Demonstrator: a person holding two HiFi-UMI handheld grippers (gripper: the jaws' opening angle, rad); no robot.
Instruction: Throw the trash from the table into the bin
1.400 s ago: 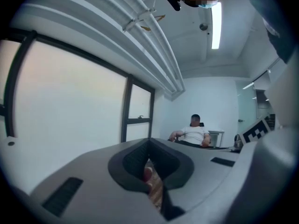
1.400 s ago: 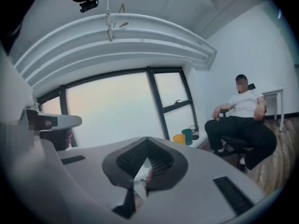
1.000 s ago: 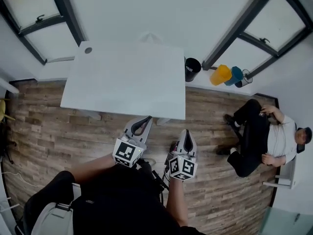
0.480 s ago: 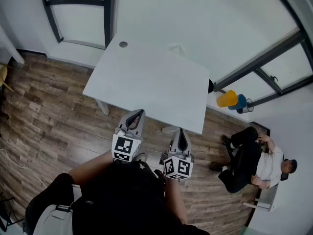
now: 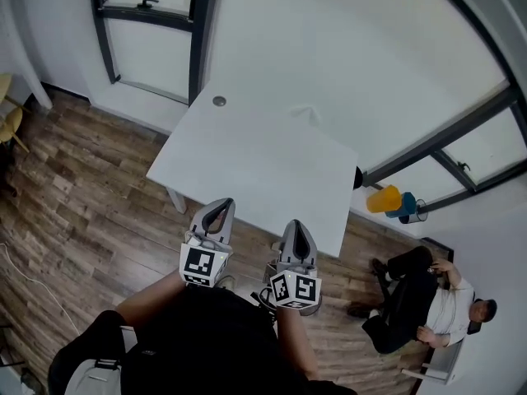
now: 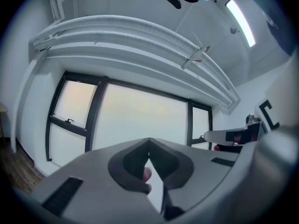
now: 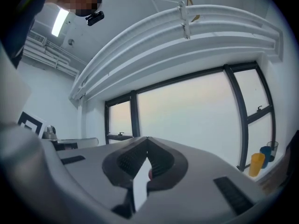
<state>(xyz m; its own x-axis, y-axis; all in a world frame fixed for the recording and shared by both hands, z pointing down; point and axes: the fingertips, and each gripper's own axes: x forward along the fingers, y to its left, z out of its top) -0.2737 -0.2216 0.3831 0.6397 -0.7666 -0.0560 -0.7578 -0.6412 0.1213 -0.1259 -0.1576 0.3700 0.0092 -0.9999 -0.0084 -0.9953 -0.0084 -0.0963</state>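
Both hand-held grippers have come up to the worktop's near edge since a second ago, and our view has swung, so the worktop point(image 5: 255, 171) now lies cornerwise and the seated person point(image 5: 416, 303) sits at the lower right.

We look down on a plain white worktop on a plank floor point(image 5: 82, 179), with a white wall and dark-framed windows point(image 5: 148, 48) behind it. A round grommet point(image 5: 218, 101) sits near its far left corner.

The trash point(image 5: 303, 112) is a small pale scrap at the worktop's far edge, well apart from both grippers. It is white on white and too small for us to tell its long axis or which way it points.

The bin point(image 5: 357, 178) is black and shows only as a sliver behind the worktop's right corner, by the wall. A yellow tub point(image 5: 384, 198) and a blue tub point(image 5: 405, 206) stand just beyond it.

The left gripper point(image 5: 221, 204) and the right gripper point(image 5: 296, 225) are side by side, tips over the near edge as we see it, both pointing across the worktop. Each gripper view shows its jaws closed tip to tip with nothing clamped.

The whole surface between the grippers and the trash is bare. Floor lies open on the left side; on the right, the bin, the tubs and the person crowd the corner.
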